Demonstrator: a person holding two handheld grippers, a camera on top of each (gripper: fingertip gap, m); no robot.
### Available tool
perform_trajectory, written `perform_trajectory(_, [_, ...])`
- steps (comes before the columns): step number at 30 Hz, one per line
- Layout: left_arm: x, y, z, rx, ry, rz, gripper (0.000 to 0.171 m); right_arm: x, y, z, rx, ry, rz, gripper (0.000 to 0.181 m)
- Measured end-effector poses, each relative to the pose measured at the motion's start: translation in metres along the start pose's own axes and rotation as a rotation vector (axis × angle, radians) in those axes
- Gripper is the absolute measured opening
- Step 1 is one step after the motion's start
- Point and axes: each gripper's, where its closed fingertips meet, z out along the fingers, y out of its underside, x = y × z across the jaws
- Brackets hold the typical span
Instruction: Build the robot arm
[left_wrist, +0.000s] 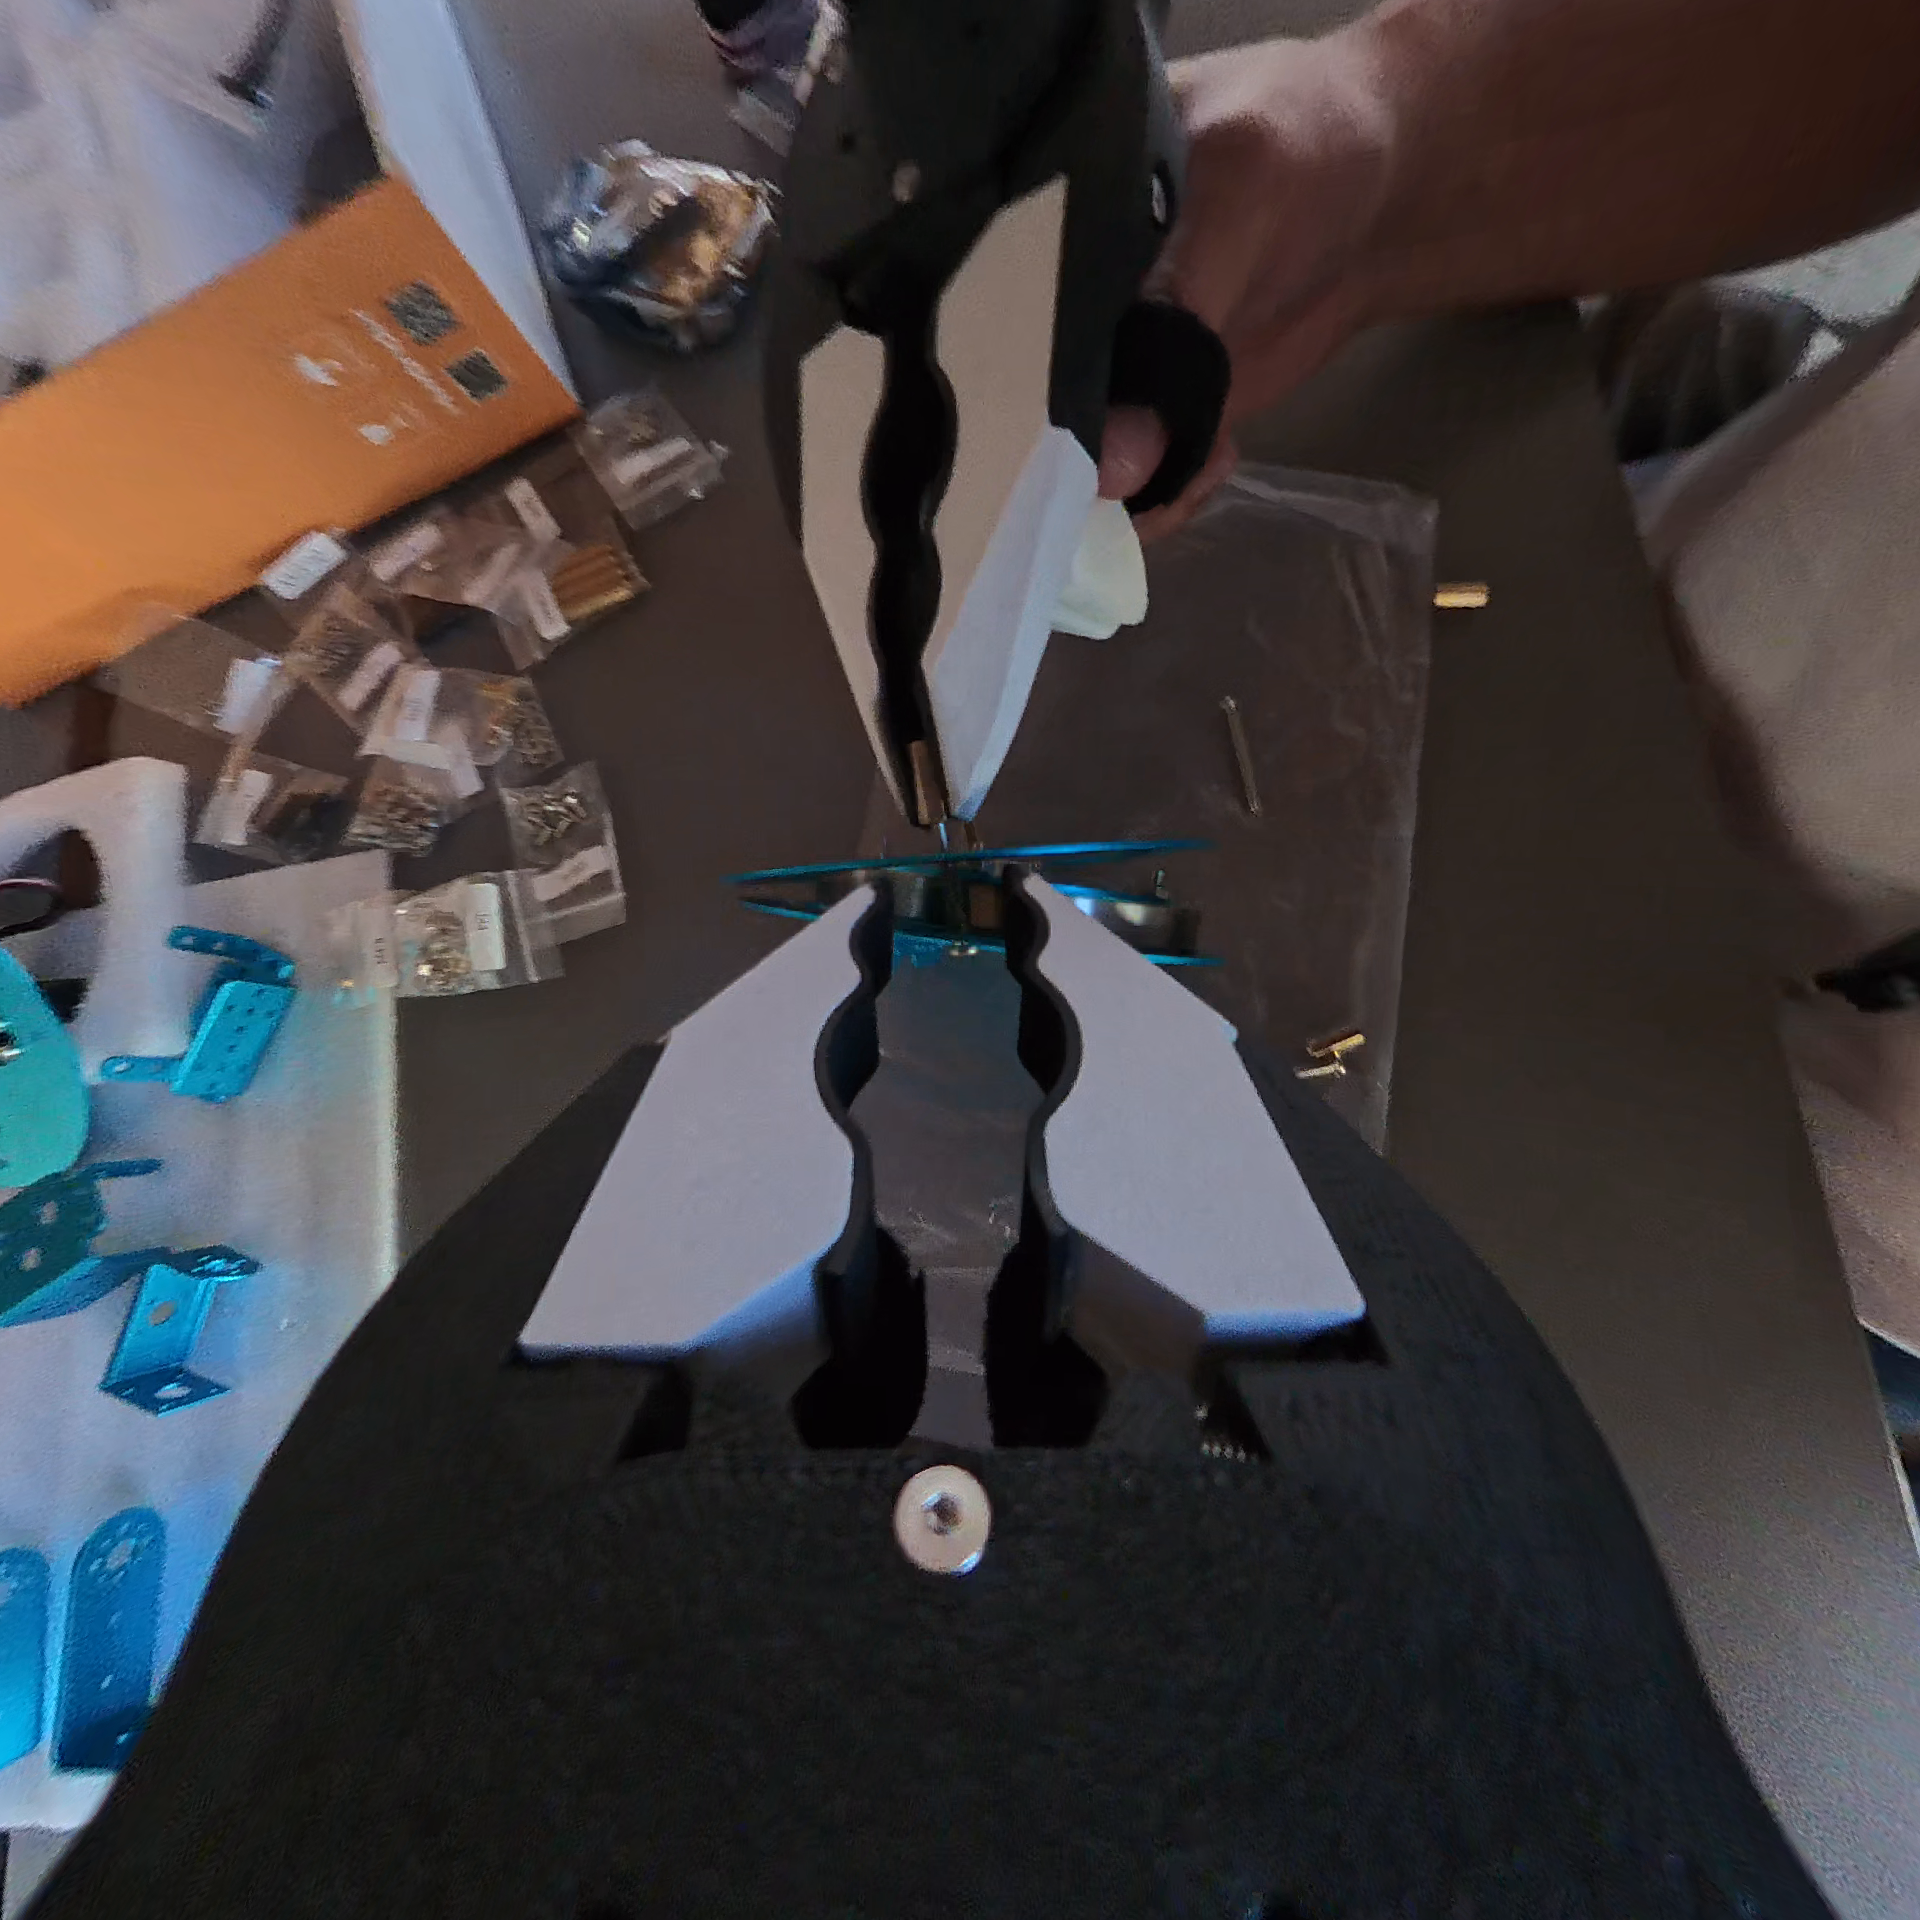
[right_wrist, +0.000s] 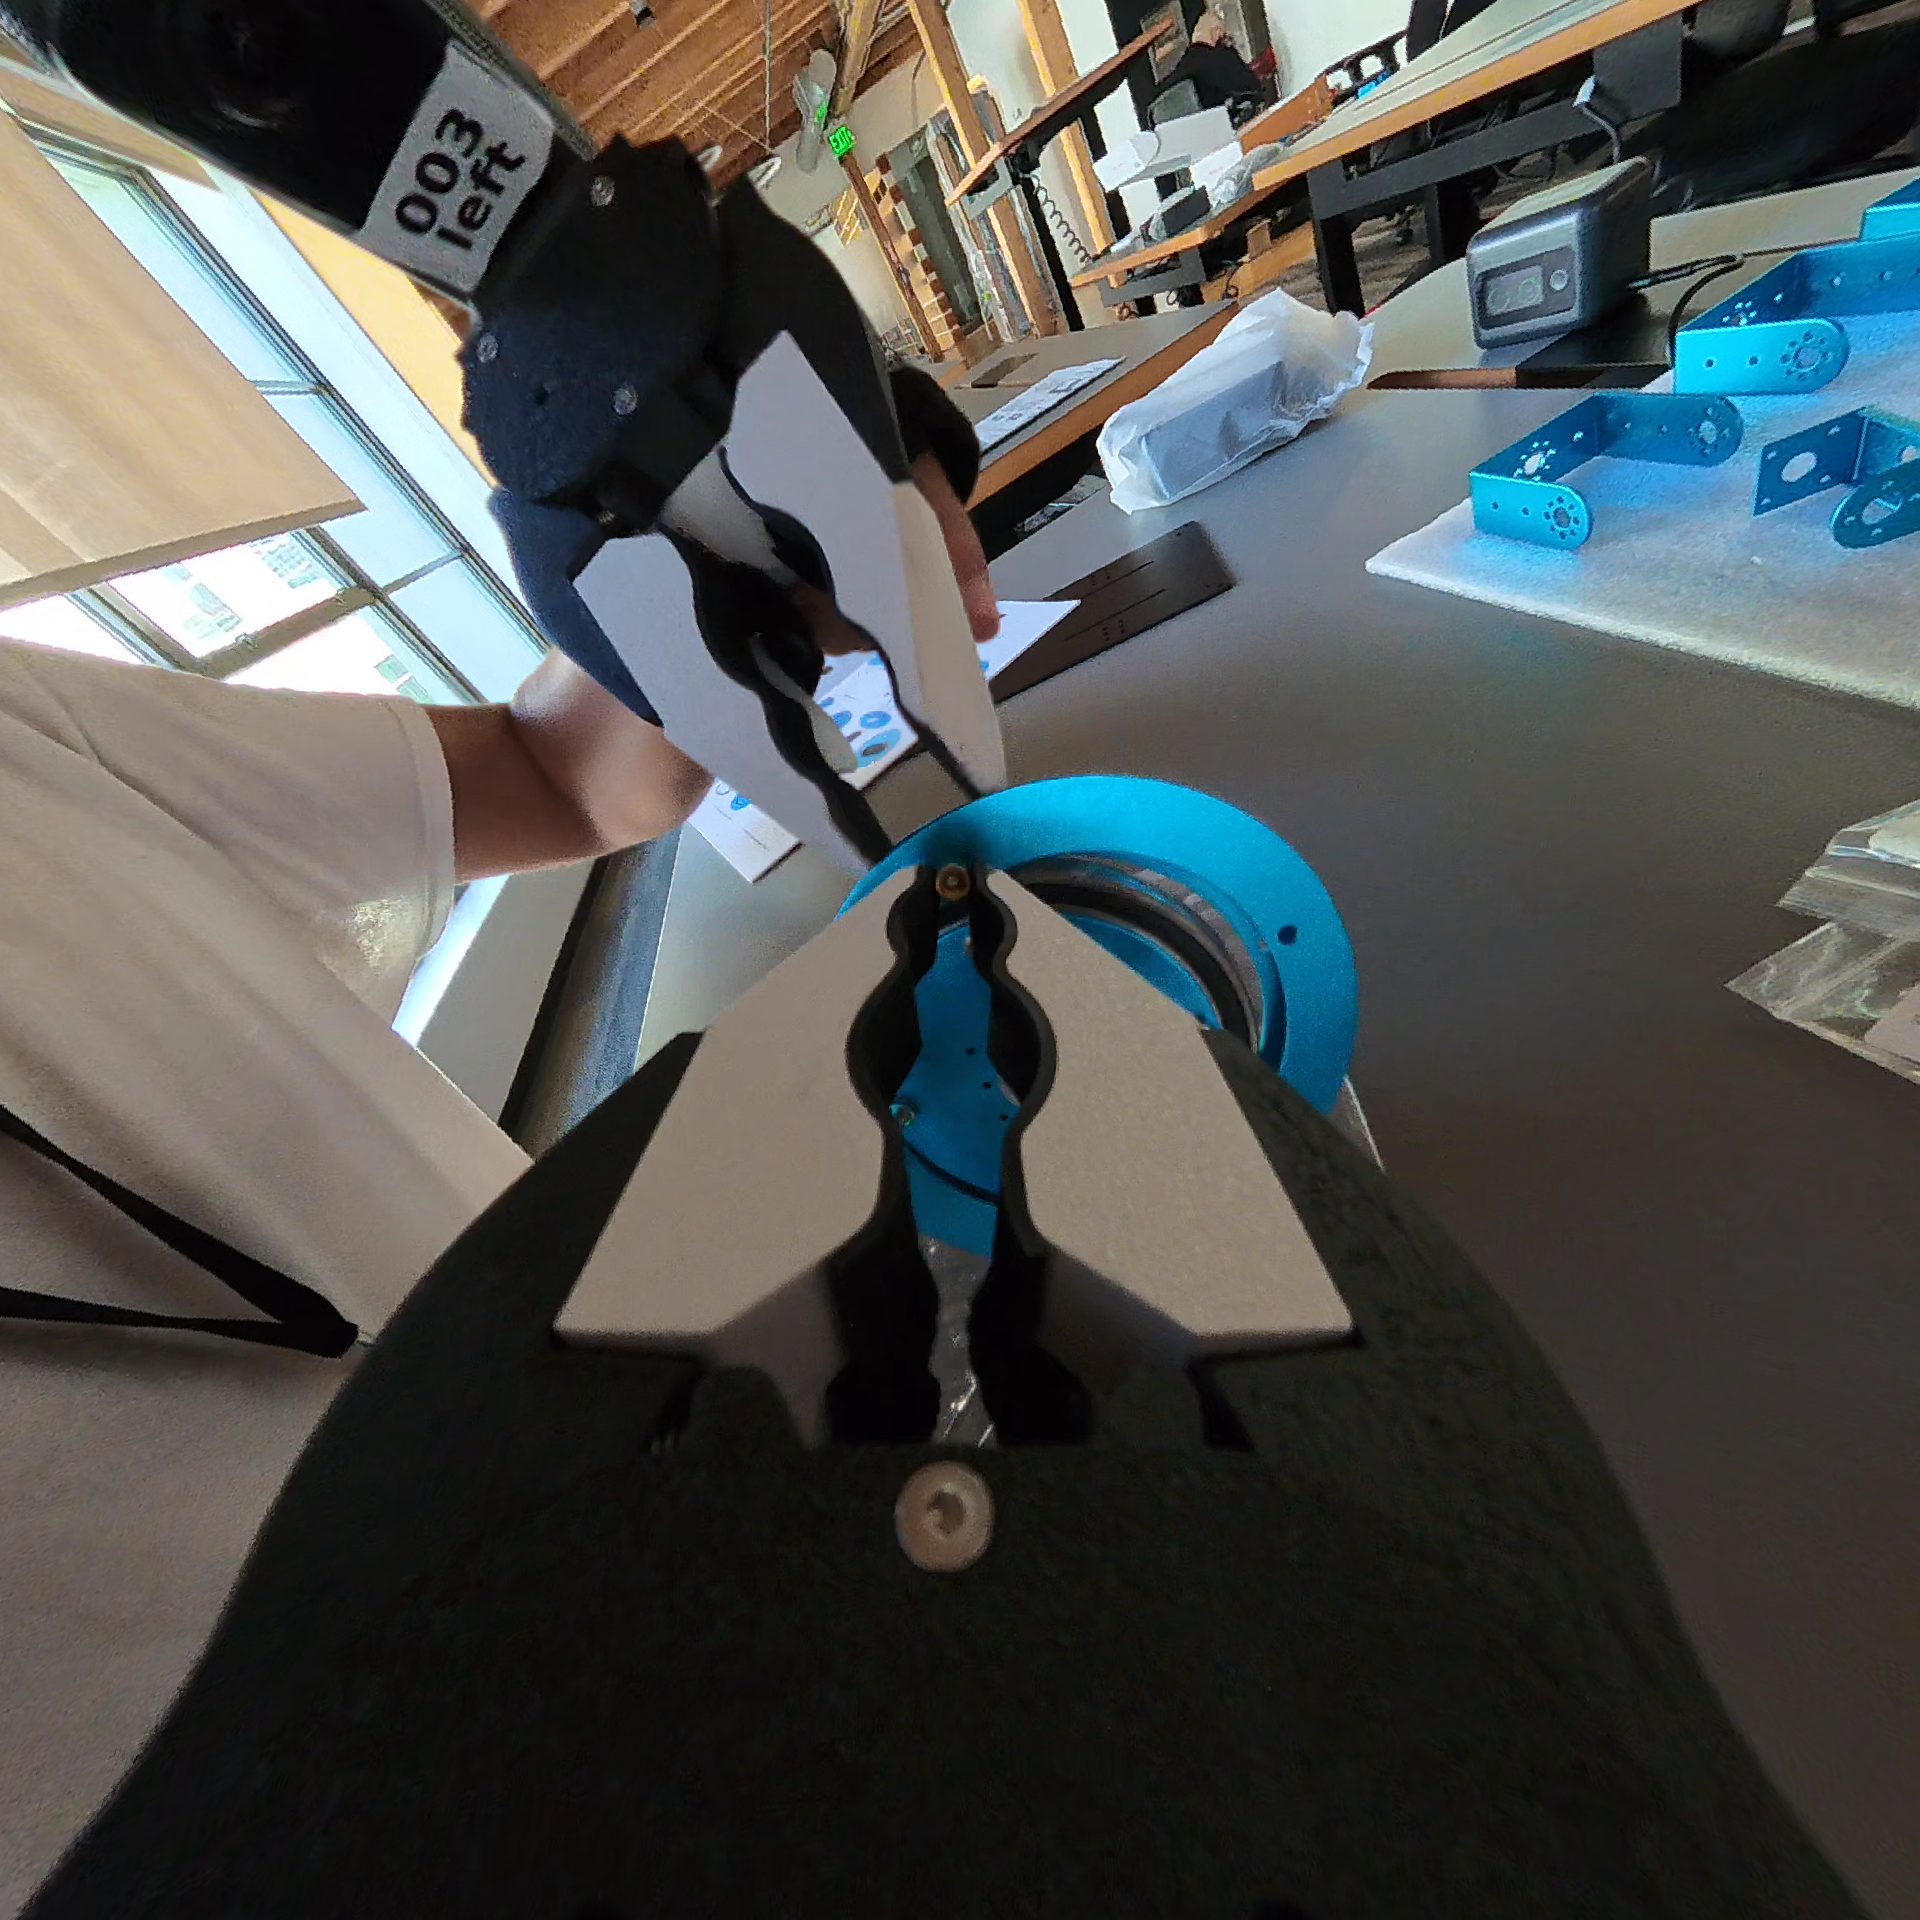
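Our left tool (left_wrist: 948, 904) grips the blue disc assembly (left_wrist: 966, 914) edge-on between its tips. Our right tool (right_wrist: 954, 883) is clamped on a brass standoff (right_wrist: 952, 882), held against the disc's face. Bagged hardware (left_wrist: 436, 727) lies on the worktop (left_wrist: 1558, 727) left of the left tool; blue brackets (right_wrist: 1600, 457) lie right of the right tool.

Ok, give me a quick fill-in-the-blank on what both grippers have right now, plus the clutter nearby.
1. The standoff pinched in the right gripper is ___ coloured.
2. The left gripper clamps a round disc assembly whose colour is ___.
3. The flat box beside the parts bags is ___.
Missing words: brass; blue; orange.
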Motion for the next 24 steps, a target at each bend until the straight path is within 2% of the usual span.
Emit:
perform_trajectory(6, [0.002, -0.001, 0.006, -0.089, 0.164, -0.007, 0.017, 0.002, -0.001, -0.002, 0.007, -0.023, 0.018, 0.003])
perform_trajectory(9, [0.004, -0.003, 0.008, -0.108, 0.237, -0.01, 0.009, 0.003, -0.001, -0.006, 0.018, -0.051, 0.047, 0.004])
perform_trajectory(14, [0.0, -0.009, 0.014, -0.1, 0.304, -0.081, 0.004, 0.006, -0.001, -0.014, 0.04, -0.089, 0.086, 0.004])
perform_trajectory(18, [0.003, -0.012, 0.016, -0.07, 0.351, -0.065, 0.003, 0.004, 0.002, -0.018, 0.037, -0.125, 0.072, 0.004])
perform_trajectory(20, [0.006, -0.014, 0.017, -0.069, 0.366, -0.054, 0.003, 0.001, 0.005, -0.02, 0.018, -0.139, 0.021, 0.004])
perform_trajectory(24, [0.007, -0.017, 0.02, -0.037, 0.356, -0.042, 0.003, 0.002, 0.009, -0.025, -0.064, -0.036, -0.251, 0.004])
